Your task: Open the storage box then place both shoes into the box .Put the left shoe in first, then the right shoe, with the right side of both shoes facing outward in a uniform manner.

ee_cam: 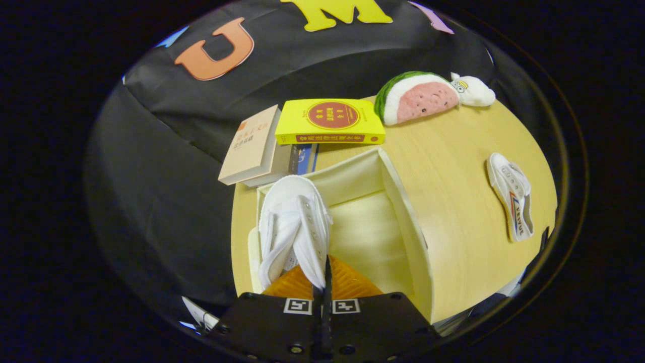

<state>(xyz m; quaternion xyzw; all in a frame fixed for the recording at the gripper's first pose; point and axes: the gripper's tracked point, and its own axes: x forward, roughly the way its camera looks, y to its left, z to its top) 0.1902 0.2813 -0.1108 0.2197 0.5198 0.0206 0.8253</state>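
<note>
tool (pixel 322 282) fingers pinched together — clamping the shoe (pixel 295 227)

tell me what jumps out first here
A white shoe is pinched in the gripper jaws, hanging over the open storage box. Beyond the box lie a bright yellow book and a watermelon plush; the second shoe lies on the table off to the side.

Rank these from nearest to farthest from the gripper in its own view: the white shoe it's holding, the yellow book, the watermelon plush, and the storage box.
1. White shoe, pinched between the gripper fingers, hanging over the box.
2. Storage box, open, just ahead and below.
3. Yellow book, beyond the box on a stack.
4. Watermelon plush, beyond and beside the book, near the wall.
</note>
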